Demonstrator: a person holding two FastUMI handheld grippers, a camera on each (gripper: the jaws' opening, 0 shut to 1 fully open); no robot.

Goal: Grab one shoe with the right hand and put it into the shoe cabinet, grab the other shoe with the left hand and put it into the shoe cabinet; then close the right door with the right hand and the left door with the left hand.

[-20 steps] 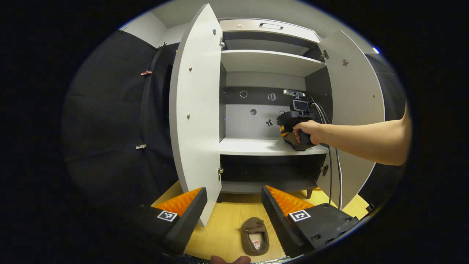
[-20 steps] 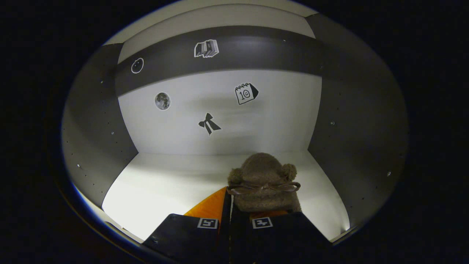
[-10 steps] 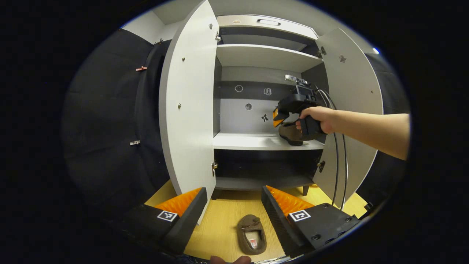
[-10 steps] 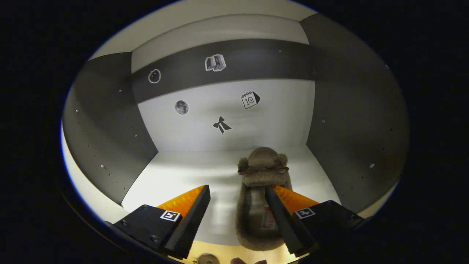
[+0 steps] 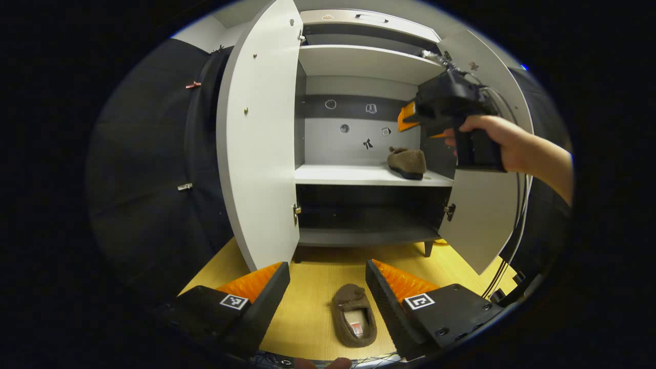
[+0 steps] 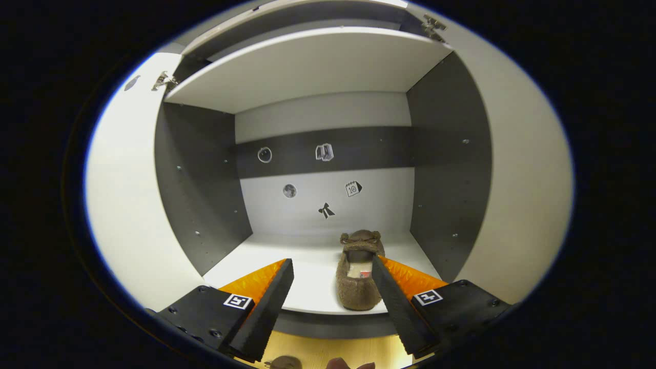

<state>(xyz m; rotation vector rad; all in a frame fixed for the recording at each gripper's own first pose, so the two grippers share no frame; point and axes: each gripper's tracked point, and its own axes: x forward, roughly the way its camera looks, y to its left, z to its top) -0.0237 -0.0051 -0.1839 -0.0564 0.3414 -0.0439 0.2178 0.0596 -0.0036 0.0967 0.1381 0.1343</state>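
Half a second ago my right gripper (image 6: 328, 287) stood close over the brown shoe on the middle shelf; now I have drawn it back out of the shoe cabinet (image 6: 205, 205), and the whole compartment, with the shelf above it, fits into the right gripper view. A second ago those fingers were pressed together on the shoe's heel; now they stand wide apart with nothing between them.

The placed shoe (image 6: 359, 271) lies on the middle shelf (image 6: 307, 277), toward the right side wall, toe pointing at the back panel and heel at the shelf's front edge. In the right gripper view it sits ahead of my fingertips, its right side partly hidden behind the right-hand finger (image 6: 394, 302), and I am not touching it. In the left gripper view the same shoe (image 5: 407, 163) rests on that shelf (image 5: 353, 176) near its right end, while my right gripper (image 5: 410, 118), held in my right hand (image 5: 494, 141), is raised above it and nearer the camera, in front of the open right door (image 5: 492, 205).

My left gripper (image 5: 328, 292) hangs low over the yellow wooden floor (image 5: 307, 307), its fingers spread apart and empty. The other shoe (image 5: 353, 321) lies on the floor below and between them, closer to the right-hand finger, its opening facing up. The left door (image 5: 256, 148) stands open too.
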